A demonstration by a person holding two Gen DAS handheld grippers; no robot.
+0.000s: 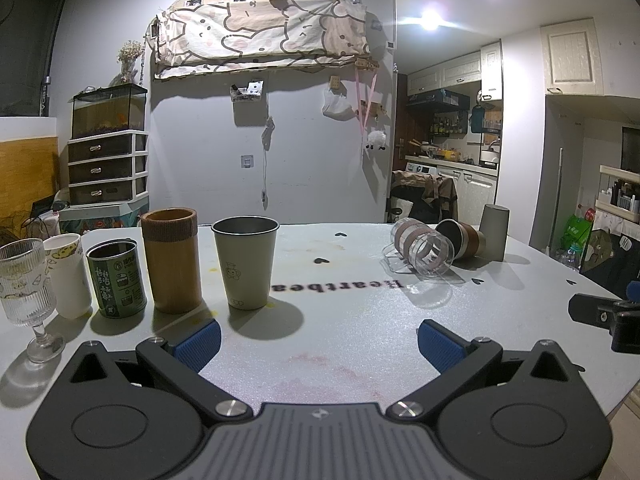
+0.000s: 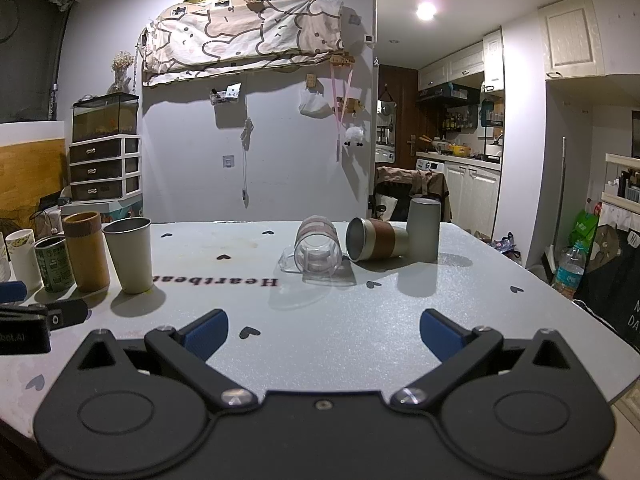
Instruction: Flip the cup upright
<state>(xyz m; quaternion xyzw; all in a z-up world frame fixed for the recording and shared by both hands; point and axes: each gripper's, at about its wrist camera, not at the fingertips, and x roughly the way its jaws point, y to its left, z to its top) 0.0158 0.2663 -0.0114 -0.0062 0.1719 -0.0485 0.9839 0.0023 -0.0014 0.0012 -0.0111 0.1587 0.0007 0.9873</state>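
Note:
A clear glass cup [image 2: 317, 249] with pink bands lies on its side mid-table, mouth toward me; it also shows in the left wrist view [image 1: 424, 247]. Beside it a brown-sleeved metal cup [image 2: 376, 239] lies on its side [image 1: 464, 239]. A grey cup [image 2: 423, 229] stands upside down behind it [image 1: 494, 232]. My right gripper [image 2: 323, 334] is open and empty, well short of the glass cup. My left gripper [image 1: 319, 345] is open and empty, in front of an upright cream metal cup [image 1: 246, 262].
A row stands upright at the left: a ribbed stemmed glass [image 1: 26, 280], a white paper cup [image 1: 70, 274], a green tin [image 1: 116, 278] and a brown bamboo cup [image 1: 172, 258]. The white table [image 2: 360, 312] has its edge at the right. A chair [image 2: 412, 192] stands behind.

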